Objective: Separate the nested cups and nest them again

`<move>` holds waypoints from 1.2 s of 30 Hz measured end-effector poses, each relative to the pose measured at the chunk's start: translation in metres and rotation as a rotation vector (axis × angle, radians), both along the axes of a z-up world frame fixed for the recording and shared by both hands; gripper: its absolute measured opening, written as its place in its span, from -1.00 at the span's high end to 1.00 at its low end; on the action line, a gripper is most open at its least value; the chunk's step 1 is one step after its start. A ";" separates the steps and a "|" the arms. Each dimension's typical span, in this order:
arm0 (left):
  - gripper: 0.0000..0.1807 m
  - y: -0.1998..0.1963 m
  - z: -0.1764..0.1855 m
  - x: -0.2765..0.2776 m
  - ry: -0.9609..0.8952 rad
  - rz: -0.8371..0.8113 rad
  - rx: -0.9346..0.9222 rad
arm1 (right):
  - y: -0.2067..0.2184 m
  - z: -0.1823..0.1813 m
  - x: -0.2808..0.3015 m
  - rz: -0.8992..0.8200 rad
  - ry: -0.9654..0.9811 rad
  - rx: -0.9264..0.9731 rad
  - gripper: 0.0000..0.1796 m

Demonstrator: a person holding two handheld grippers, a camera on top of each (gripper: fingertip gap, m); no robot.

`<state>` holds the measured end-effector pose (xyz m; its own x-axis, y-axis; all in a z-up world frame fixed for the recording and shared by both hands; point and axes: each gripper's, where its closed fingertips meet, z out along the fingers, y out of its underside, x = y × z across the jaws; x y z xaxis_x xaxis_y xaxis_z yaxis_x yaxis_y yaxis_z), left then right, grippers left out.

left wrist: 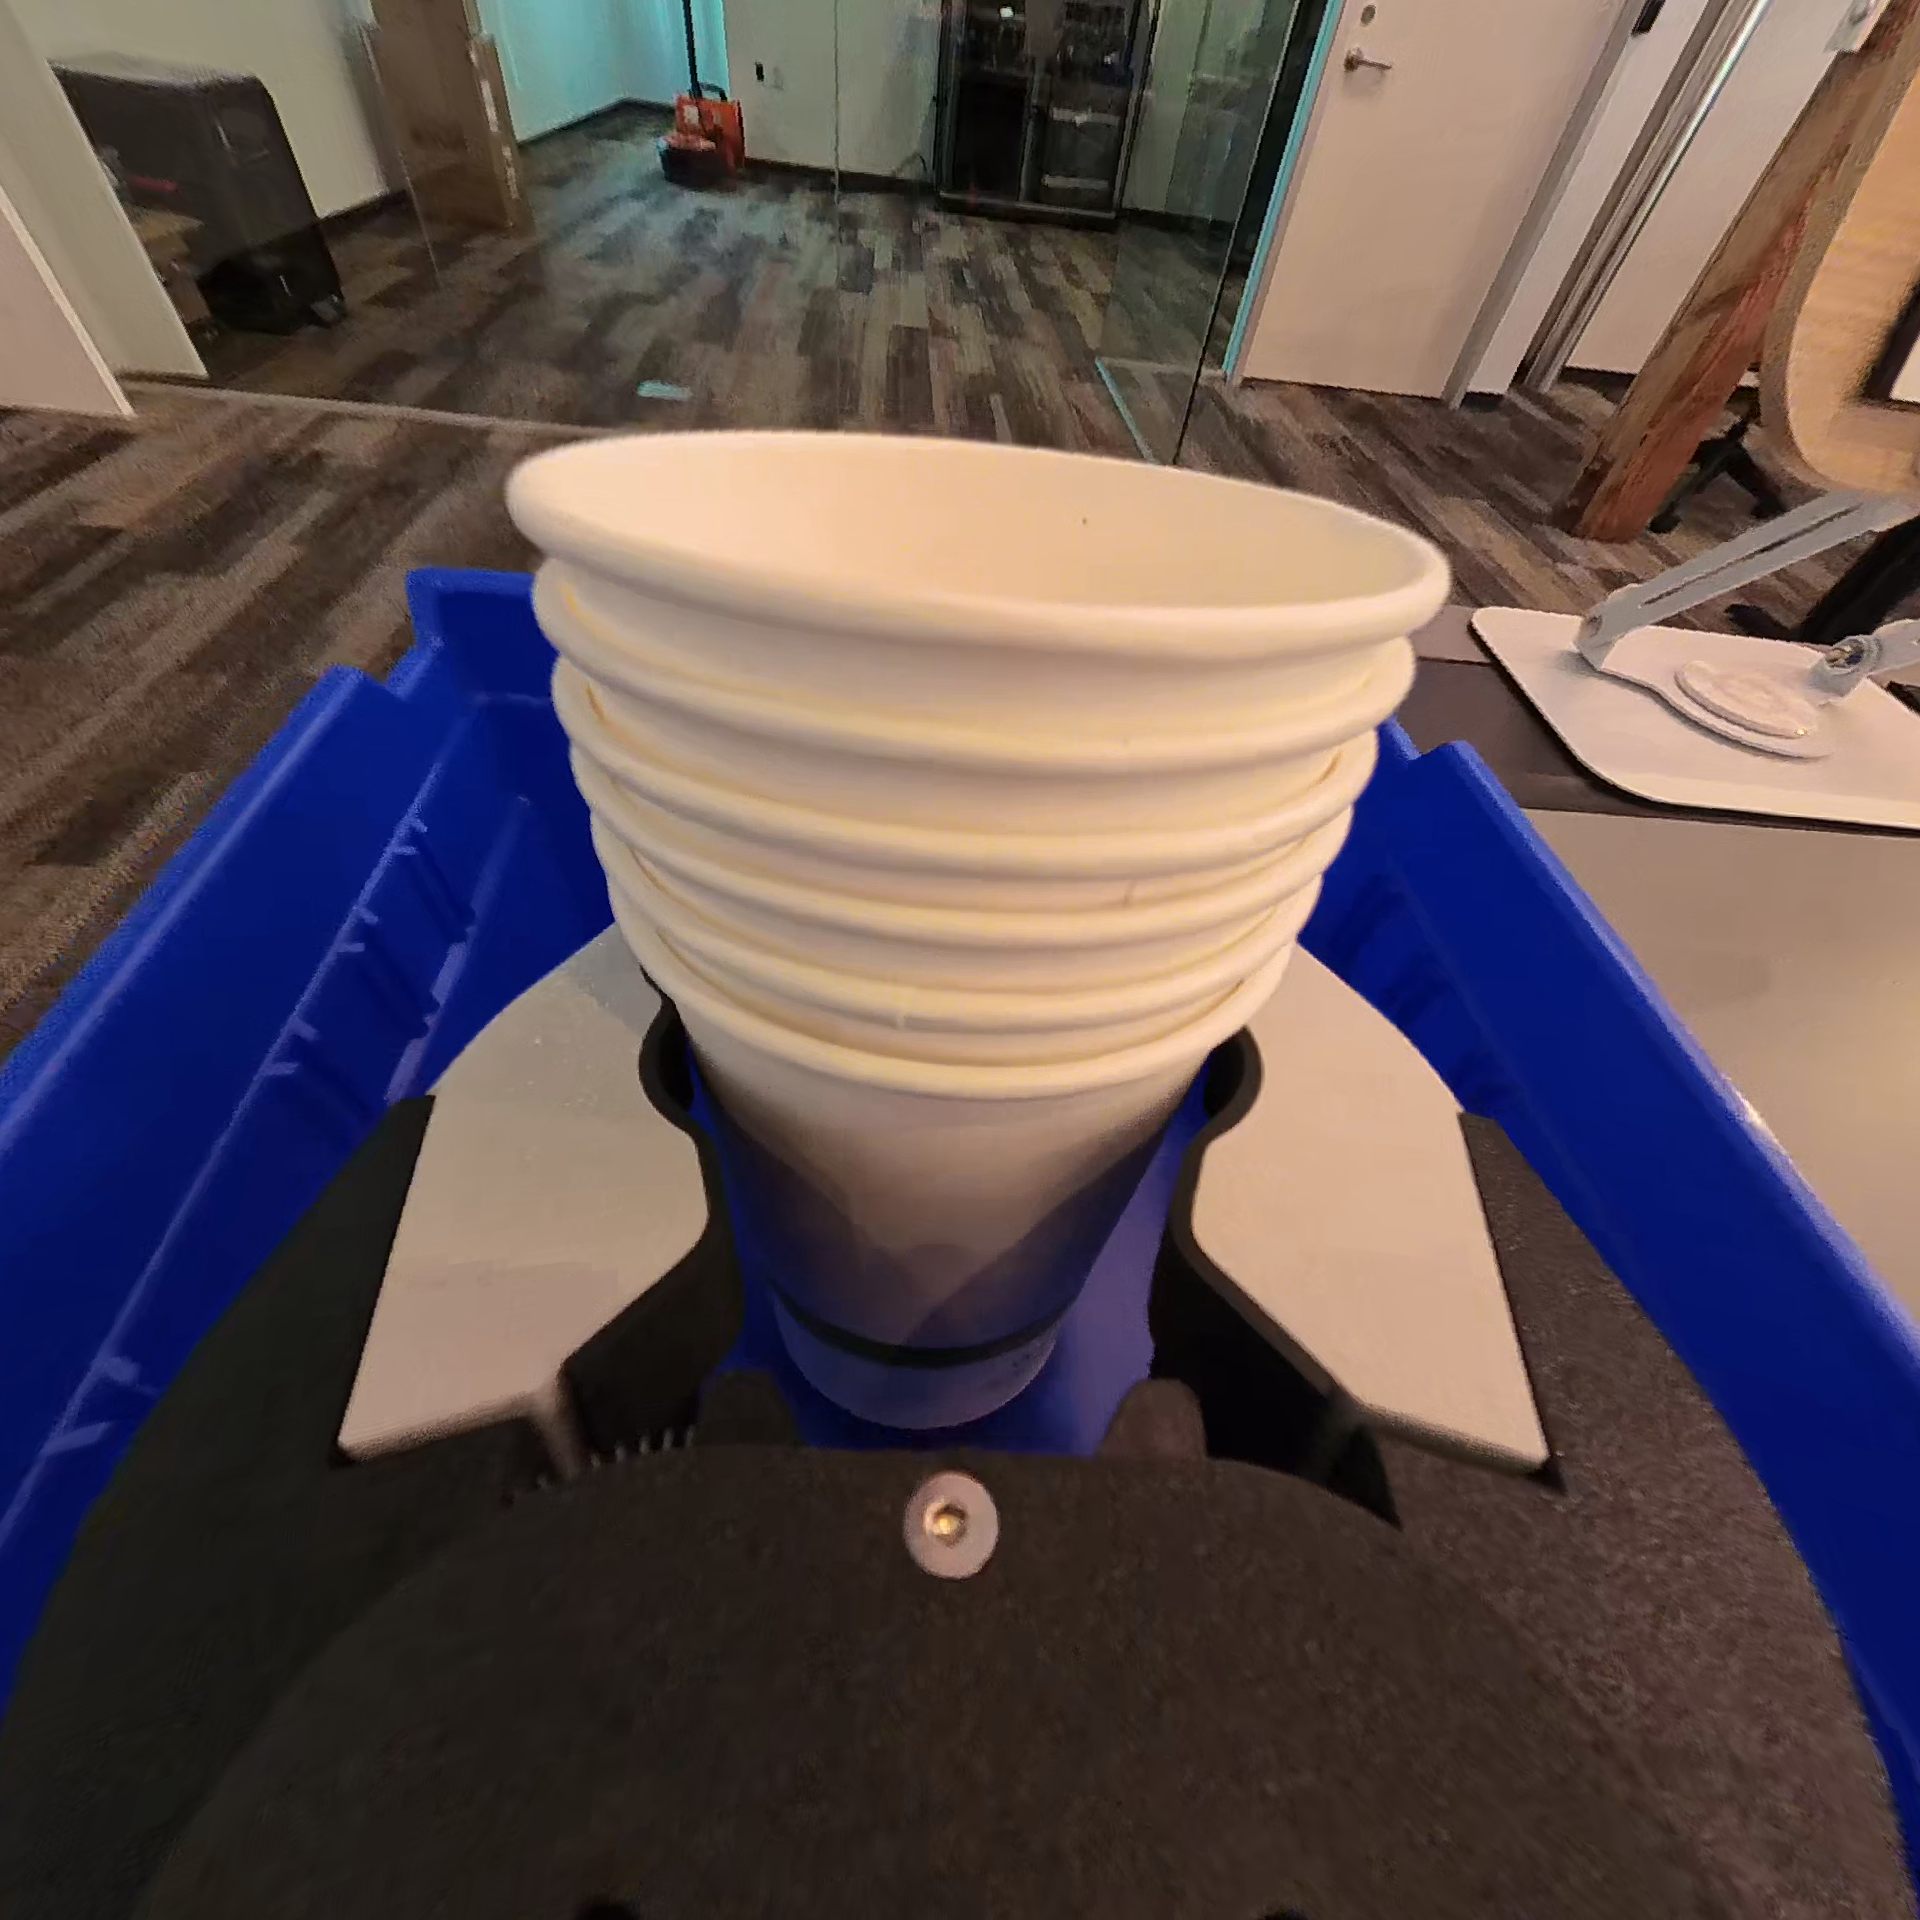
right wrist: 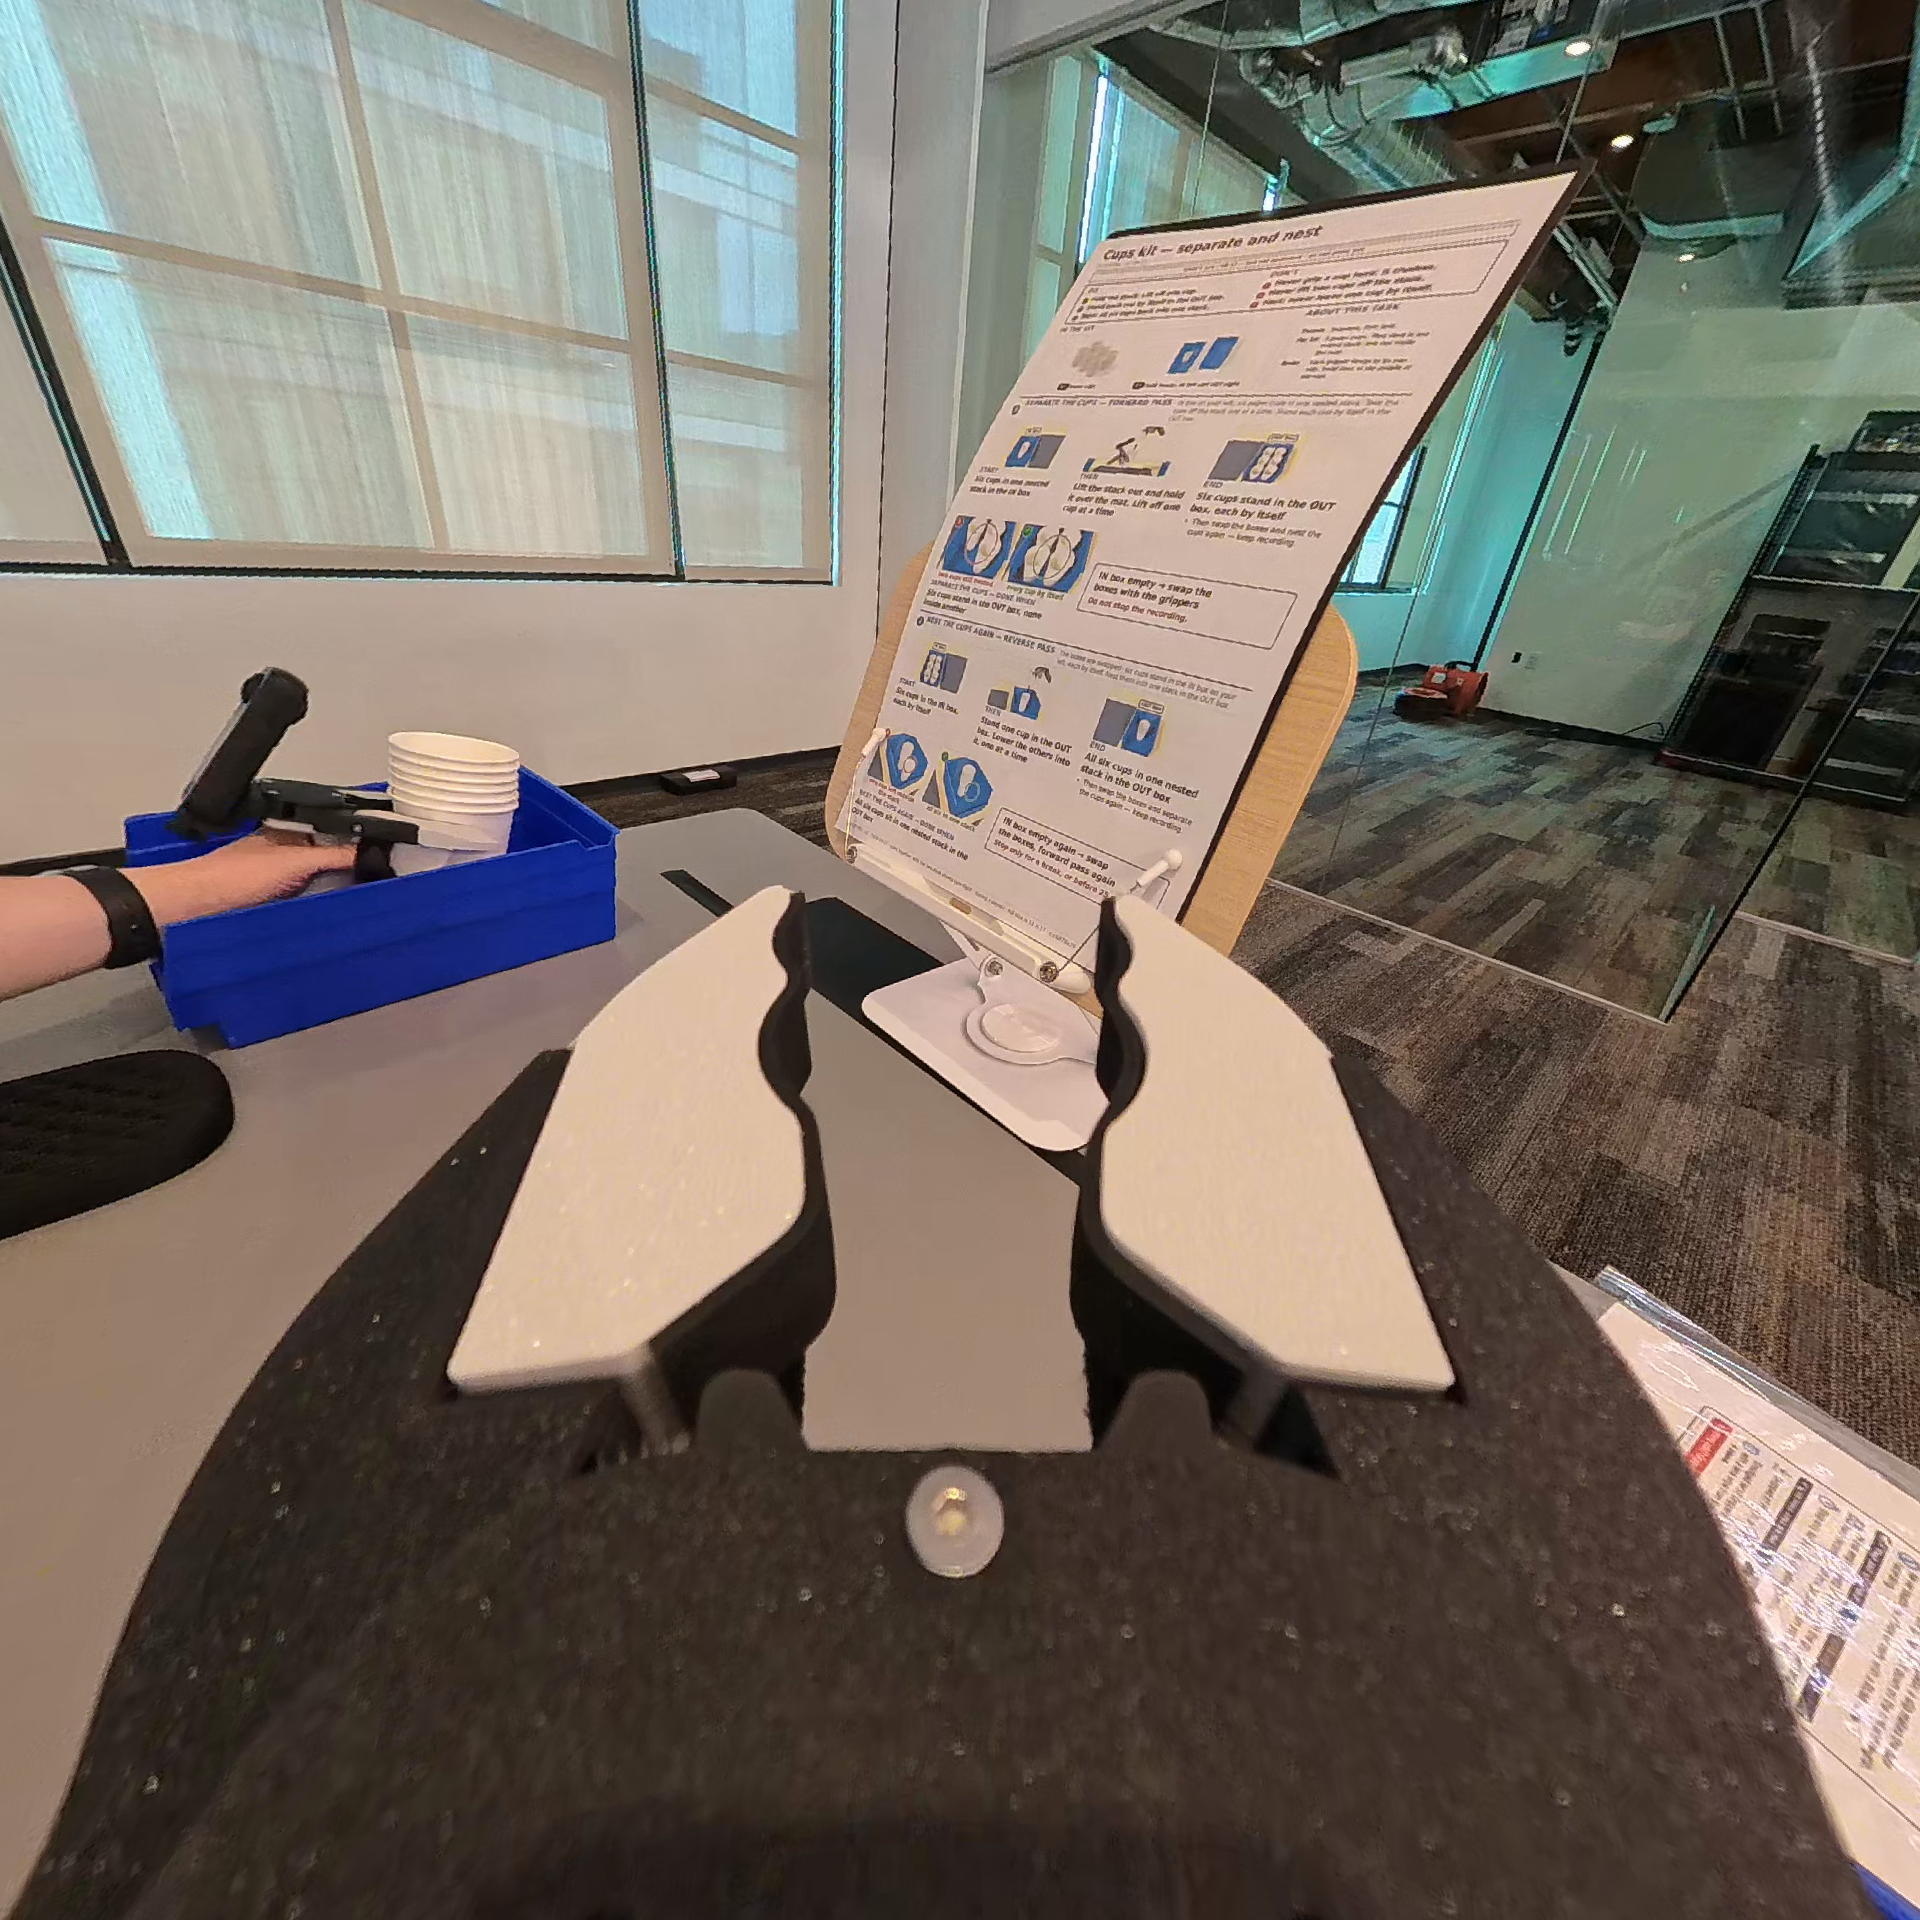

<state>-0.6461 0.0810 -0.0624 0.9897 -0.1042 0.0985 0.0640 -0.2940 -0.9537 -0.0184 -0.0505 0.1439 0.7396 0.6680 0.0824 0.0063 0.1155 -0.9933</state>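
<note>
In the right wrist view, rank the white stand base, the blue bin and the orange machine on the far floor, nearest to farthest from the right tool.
From the right tool:
1. White stand base, just ahead of its tips.
2. Blue bin, far left on the table.
3. Orange machine, right, behind the glass.

- Six white paper cups (left wrist: 966, 790) were nested in one stack, counted by their rims.
- One blue bin (left wrist: 312, 935) held that stack.
- Two tongs showed: the left tongs (left wrist: 951, 1049) and the right tongs (right wrist: 951, 914).
- One instruction sheet (right wrist: 1164, 561) stood on one white stand (right wrist: 997, 1049).
- One black pad (right wrist: 94, 1132) lay on the desk (right wrist: 416, 1091).
</note>
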 end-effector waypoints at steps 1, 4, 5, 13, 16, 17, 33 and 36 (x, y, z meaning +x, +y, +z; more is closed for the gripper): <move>-0.09 -0.001 -0.001 0.000 -0.016 -0.011 -0.016 | 0.000 0.000 0.000 0.002 0.002 -0.001 0.42; -0.09 -0.007 -0.003 0.002 -0.052 -0.051 -0.065 | 0.000 0.000 0.002 0.002 0.006 0.000 0.42; -0.09 -0.009 -0.003 0.002 -0.058 -0.061 -0.072 | 0.000 0.000 0.002 0.002 0.008 -0.001 0.42; -0.09 -0.020 0.004 0.010 -0.030 -0.109 -0.054 | 0.001 -0.004 0.000 0.015 0.005 -0.014 0.43; -0.08 -0.021 0.008 0.016 -0.001 -0.134 -0.048 | 0.002 -0.006 -0.002 0.021 -0.001 -0.021 0.43; -0.08 -0.022 0.008 0.018 0.016 -0.145 -0.054 | 0.003 -0.007 -0.001 0.020 -0.003 -0.023 0.43; -0.08 -0.003 0.015 0.031 0.063 -0.175 0.005 | 0.010 -0.015 -0.001 0.014 -0.010 -0.050 0.43; -0.08 0.008 0.019 0.035 0.035 -0.174 0.044 | 0.011 -0.017 -0.001 0.010 -0.018 -0.056 0.43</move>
